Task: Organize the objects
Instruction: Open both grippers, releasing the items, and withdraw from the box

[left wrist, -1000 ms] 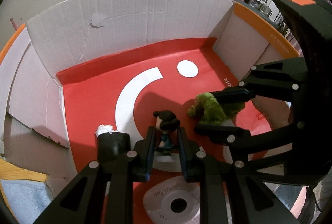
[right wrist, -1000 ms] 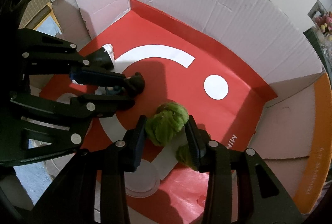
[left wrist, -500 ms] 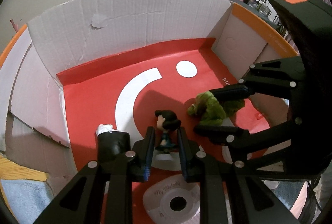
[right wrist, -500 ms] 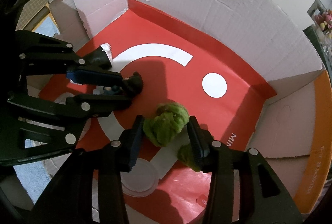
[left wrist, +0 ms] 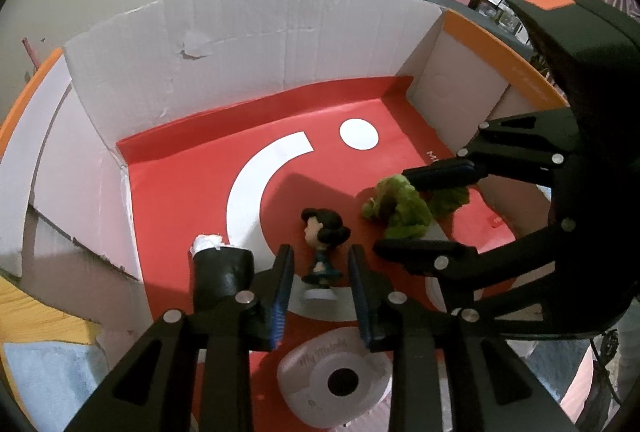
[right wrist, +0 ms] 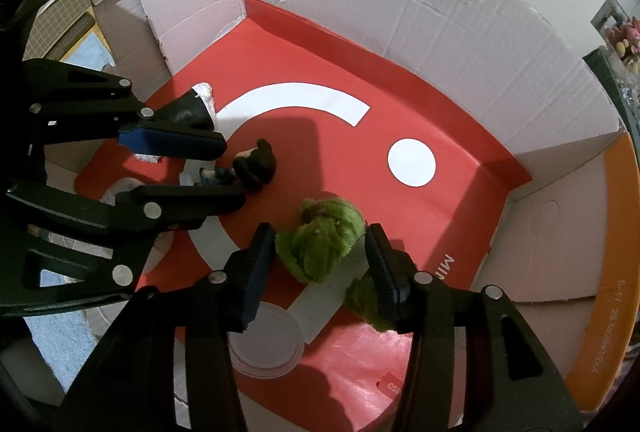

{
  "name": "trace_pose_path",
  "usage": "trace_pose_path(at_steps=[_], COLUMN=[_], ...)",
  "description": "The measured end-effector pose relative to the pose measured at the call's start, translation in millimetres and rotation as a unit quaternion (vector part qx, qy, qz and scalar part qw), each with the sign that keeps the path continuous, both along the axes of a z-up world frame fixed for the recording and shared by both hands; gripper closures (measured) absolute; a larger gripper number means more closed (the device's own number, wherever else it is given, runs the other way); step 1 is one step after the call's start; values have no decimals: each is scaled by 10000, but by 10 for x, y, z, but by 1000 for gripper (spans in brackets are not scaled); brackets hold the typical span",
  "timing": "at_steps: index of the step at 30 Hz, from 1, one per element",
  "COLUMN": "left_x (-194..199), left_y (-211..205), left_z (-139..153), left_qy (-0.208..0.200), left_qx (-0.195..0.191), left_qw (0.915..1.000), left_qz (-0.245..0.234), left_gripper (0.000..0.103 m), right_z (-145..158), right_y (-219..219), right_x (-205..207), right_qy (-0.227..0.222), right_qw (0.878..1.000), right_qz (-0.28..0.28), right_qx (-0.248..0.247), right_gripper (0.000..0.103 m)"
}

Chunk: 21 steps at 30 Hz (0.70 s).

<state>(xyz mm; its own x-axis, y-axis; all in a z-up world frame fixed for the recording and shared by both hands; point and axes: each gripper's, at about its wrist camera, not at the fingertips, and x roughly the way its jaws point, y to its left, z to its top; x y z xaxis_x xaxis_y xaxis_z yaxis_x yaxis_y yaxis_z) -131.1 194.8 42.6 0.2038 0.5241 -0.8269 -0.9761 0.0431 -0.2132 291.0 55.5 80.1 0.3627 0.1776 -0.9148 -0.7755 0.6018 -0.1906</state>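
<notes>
Figurine (left wrist: 322, 252) and green plush (right wrist: 324, 246) stand between opening fingers, black cylinder (left wrist: 222, 272) beside, untouched

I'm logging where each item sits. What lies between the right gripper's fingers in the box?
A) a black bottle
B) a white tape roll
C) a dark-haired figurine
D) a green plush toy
D: the green plush toy lies on the red box floor between the fingers of the right gripper, whose jaws are opening.

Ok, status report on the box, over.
Both jaws opening. Left gripper around standing figurine; right gripper around green plush. Both on box floor. Nothing blocking.
</notes>
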Motion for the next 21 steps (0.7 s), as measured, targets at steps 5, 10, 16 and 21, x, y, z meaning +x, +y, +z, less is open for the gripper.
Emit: trace_pose_path(at_steps=[5, 10, 16, 21], left_x=[-12, -19, 36, 113], left_y=[-42, -65, -109, -184], left_z=[21, 44, 133, 239], left_qy=[9, -16, -59, -83], left_qx=[24, 45, 147, 304], left_qw=[10000, 10000, 9999, 9995], left_qz=[-11, -12, 4, 60], left_gripper=[73, 73, 73, 73], right_z=[31, 75, 225, 410], right_y=[-31, -81, -189, -309], right_x=[-52, -119, -244, -435], right_qy=[-39, -55, -141, -301], right_qw=[10000, 10000, 9998, 9991], right_qz=[-16, -29, -94, -146], right_qx=[-10, -1, 124, 271], right_gripper=[57, 57, 57, 57])
